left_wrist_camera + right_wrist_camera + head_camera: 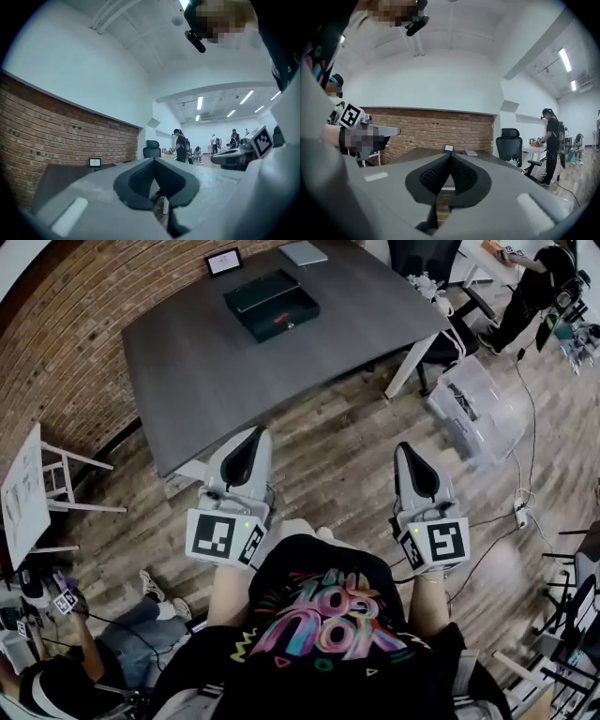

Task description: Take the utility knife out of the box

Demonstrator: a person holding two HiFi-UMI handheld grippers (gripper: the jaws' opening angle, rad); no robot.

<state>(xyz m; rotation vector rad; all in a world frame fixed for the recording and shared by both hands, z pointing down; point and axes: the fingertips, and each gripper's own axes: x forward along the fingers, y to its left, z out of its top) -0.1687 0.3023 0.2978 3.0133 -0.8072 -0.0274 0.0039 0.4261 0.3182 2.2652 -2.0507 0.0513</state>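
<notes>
The broad dark grey worktop (216,352) stands ahead of me. The flat black rectangular box (272,304) lies near its far edge, well apart from both my tools. I cannot make out the utility knife; I judge it is inside that box. My left hand-held gripper (259,433) and right hand-held gripper (404,448) hover off the near edge, each with its jaws pressed together on nothing. A long reach could shove the box towards the far edge, and unopened jaws would only poke a slim knife.
</notes>
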